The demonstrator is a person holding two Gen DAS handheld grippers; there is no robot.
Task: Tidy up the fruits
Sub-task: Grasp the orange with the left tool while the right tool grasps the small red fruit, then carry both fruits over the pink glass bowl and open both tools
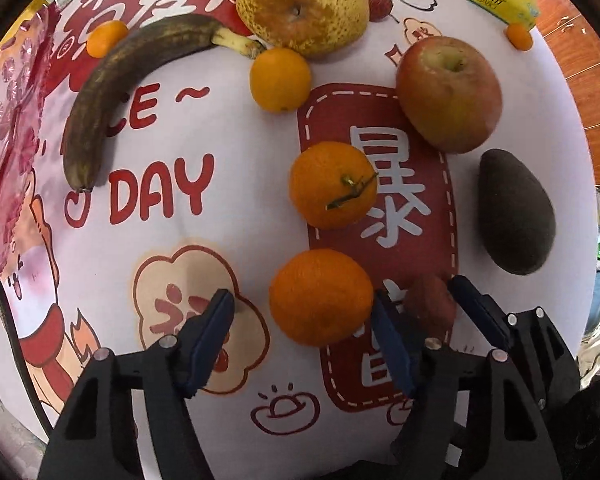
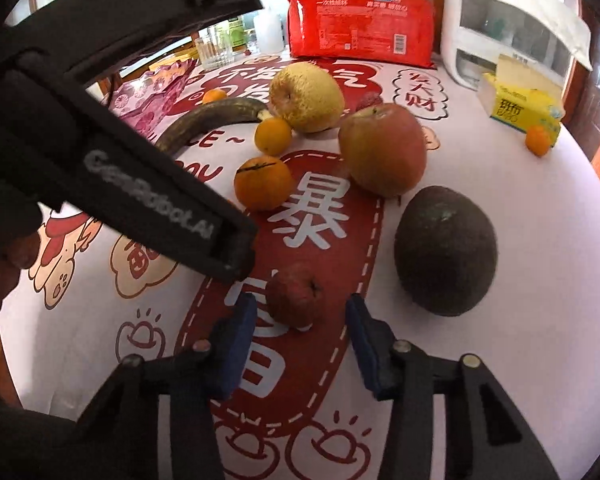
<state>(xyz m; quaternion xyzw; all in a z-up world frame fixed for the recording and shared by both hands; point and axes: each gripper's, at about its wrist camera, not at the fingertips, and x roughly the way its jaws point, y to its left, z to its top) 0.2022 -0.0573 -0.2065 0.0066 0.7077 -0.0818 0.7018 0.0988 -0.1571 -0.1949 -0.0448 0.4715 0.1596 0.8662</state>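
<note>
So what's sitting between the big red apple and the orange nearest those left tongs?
Another orange, with a dried stem on top, lies between the red apple and the nearest orange; the left wrist view shows it.

Matt printed tablecloth (image 1: 220, 208); rough dull avocado (image 2: 446, 250); glossy plastic packet (image 2: 360, 24); waxy smooth apple (image 1: 448, 94).

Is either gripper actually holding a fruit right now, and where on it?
Nothing is held yet. The left gripper straddles an orange; the right gripper straddles a small red fruit. Gaps show beside both fruits, which sit on the table.
</note>
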